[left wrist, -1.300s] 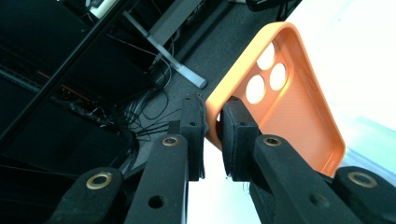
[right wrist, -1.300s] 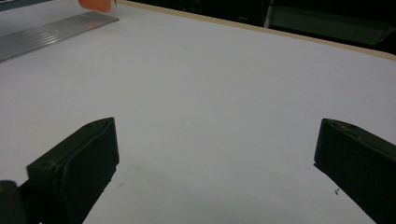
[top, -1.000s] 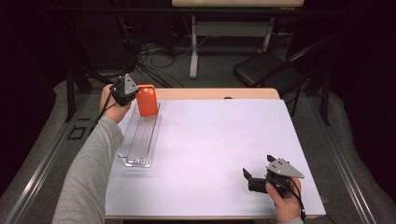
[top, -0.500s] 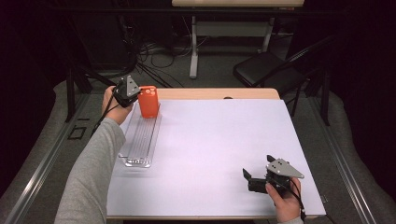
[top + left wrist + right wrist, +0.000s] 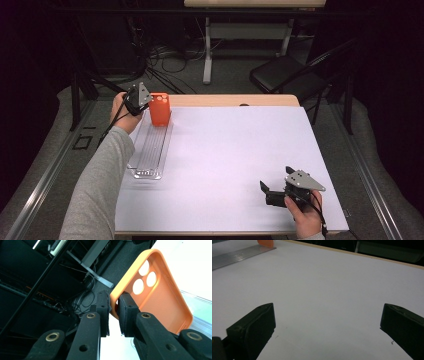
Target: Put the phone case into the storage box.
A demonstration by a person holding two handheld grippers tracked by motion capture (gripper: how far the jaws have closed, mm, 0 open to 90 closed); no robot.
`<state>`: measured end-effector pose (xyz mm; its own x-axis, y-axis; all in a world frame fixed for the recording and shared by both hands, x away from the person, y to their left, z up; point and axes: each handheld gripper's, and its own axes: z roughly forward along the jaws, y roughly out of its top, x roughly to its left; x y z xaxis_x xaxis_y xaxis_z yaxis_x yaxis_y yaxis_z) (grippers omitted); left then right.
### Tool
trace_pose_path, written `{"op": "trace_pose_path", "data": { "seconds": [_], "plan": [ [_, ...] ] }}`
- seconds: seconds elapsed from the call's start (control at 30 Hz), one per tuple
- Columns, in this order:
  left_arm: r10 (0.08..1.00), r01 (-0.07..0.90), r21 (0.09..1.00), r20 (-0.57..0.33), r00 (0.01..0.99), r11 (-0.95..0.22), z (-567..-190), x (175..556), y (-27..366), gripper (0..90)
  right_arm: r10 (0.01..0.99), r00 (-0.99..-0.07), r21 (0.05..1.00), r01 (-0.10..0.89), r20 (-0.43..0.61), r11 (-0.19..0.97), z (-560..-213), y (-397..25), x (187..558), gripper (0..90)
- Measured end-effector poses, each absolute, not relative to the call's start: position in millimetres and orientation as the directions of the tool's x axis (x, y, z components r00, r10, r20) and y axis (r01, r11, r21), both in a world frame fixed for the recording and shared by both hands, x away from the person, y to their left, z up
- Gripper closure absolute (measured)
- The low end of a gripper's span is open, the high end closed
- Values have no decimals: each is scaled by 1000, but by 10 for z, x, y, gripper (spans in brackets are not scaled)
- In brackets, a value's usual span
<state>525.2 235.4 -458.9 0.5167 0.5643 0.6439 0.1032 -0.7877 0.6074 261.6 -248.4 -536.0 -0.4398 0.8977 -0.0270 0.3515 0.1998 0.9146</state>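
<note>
Left gripper (image 5: 113, 307) fingers clamped thin on the orange phone case (image 5: 155, 292) rim, upright at the far left table (image 5: 240, 160) corner over the clear tray (image 5: 150, 150). Could pivot, slip. Right gripper (image 5: 327, 322) wide open, empty, near right corner.

Orange phone case (image 5: 160, 297): matt plastic, finely textured inside. Tray (image 5: 150, 150): ribbed, clear plastic. Table (image 5: 240, 165): matt white.

My left arm stretches far forward, its hand-held gripper (image 5: 142, 101) with jaws pinched nearly together. My right hand-held gripper (image 5: 274, 192) sits low near me, jaws spread wide apart.
</note>
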Motion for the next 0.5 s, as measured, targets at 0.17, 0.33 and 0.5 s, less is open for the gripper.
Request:
{"op": "trace_pose_path", "data": {
  "seconds": [0.17, 0.33, 0.5],
  "plan": [
    [539, 101, 572, 677, 501, -814, -4604, 5253, 2353, 796, 897, -440, 914, 351, -30, 203, -5363, -2478, 2616, 0],
    [524, 104, 551, 694, 494, -828, -4610, 5258, 2346, 794, 897, -441, 912, 355, -28, 203, -5371, -2483, 2614, 0],
    [512, 104, 535, 708, 487, -838, -4626, 5277, 2349, 788, 898, -438, 912, 357, -26, 201, -5377, -2487, 2611, 0]
  ]
}}
